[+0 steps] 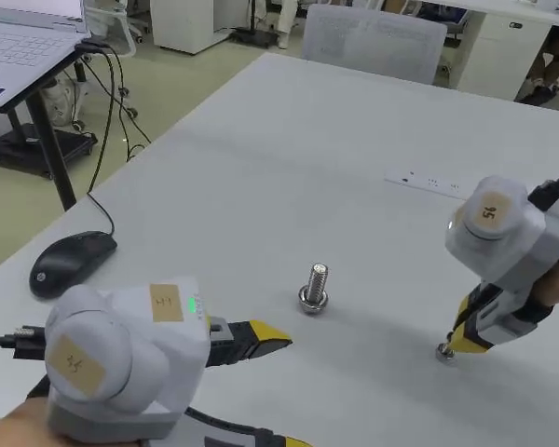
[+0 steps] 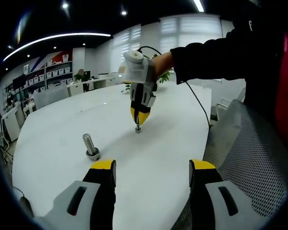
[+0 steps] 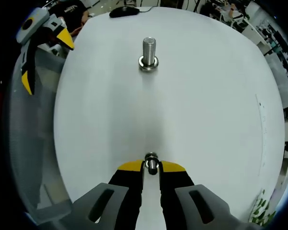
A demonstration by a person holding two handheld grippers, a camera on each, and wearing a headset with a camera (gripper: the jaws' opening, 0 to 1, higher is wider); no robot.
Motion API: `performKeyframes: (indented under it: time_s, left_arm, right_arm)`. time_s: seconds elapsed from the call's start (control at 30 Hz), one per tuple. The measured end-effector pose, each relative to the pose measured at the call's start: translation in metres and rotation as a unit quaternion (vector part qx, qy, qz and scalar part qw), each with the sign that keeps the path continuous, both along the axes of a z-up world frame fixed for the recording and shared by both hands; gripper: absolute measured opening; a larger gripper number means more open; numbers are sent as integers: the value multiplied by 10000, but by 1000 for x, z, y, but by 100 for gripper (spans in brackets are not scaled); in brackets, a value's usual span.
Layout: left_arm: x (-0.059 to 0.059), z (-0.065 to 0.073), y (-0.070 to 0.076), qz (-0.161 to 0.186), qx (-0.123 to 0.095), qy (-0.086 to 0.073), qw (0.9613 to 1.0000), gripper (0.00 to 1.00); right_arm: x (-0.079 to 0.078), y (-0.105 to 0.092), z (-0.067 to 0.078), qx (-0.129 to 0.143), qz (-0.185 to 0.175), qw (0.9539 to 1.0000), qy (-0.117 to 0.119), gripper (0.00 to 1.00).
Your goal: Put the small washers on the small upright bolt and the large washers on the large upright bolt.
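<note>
- The right gripper [image 3: 151, 166], bottom centre of its view, has its jaws pinched on the small bolt [image 3: 151, 159]; whether a washer sits there, I cannot tell
- The left gripper [image 2: 152, 168] has its jaws apart and empty
- The large bolt [image 3: 149, 48], upper centre, seems to carry washers [image 3: 149, 63] at its base, so that half looks largely done

Tan sticker [image 1: 489, 212] on my right gripper [image 1: 452, 346]: reads "56". Two stickers [image 1: 166, 303] on my left gripper [image 1: 289, 391]: handwriting illegible. Mouse [image 1: 72, 261] logo: unreadable.
</note>
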State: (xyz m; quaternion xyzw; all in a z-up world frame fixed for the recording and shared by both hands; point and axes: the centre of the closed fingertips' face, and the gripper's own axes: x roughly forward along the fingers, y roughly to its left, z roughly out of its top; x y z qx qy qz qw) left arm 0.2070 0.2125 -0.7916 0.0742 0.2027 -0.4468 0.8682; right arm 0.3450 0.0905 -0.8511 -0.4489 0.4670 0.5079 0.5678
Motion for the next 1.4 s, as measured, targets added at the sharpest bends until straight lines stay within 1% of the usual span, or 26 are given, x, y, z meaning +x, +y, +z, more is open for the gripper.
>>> performKeyframes:
  time_s: [0.27, 0.53, 0.73, 0.9, 1.0, 1.1, 1.23, 1.3, 1.4]
  left_arm:
    - [0, -1, 0, 17, 7, 28, 10000, 61]
    - [1, -1, 1, 44, 16, 41, 10000, 61]
    - [2, -1, 1, 42, 31, 41, 10000, 60]
    - [2, -1, 1, 50, 39, 41, 10000, 60]
    - [2, -2, 1, 53, 44, 42, 10000, 60]
    - [2, -2, 1, 55, 44, 48, 10000, 60]
    - [1, -3, 1, 49, 51, 54, 10000, 60]
    - [1, -3, 1, 48, 54, 60, 10000, 60]
    - [1, -3, 1, 56, 44, 72, 9999, 60]
  right_arm:
    - [0, -2, -10, -48, 21, 10000, 16, 13]
    - [-1, -3, -14, -110, 98, 9999, -18, 13]
    - [1, -3, -14, -82, 162, 9998, -65, 14]
    - [2, -2, -15, -38, 142, 9998, -97, 16]
    - [0, -4, -19, -76, 169, 9998, -113, 17]
    - [0, -5, -20, -14, 135, 9998, -113, 19]
    - [1, -4, -17, 103, 78, 9998, -162, 21]
    - [3, -2, -14, 229, -7, 9995, -202, 21]
    - [4, 1, -12, 339, -84, 9991, -250, 22]
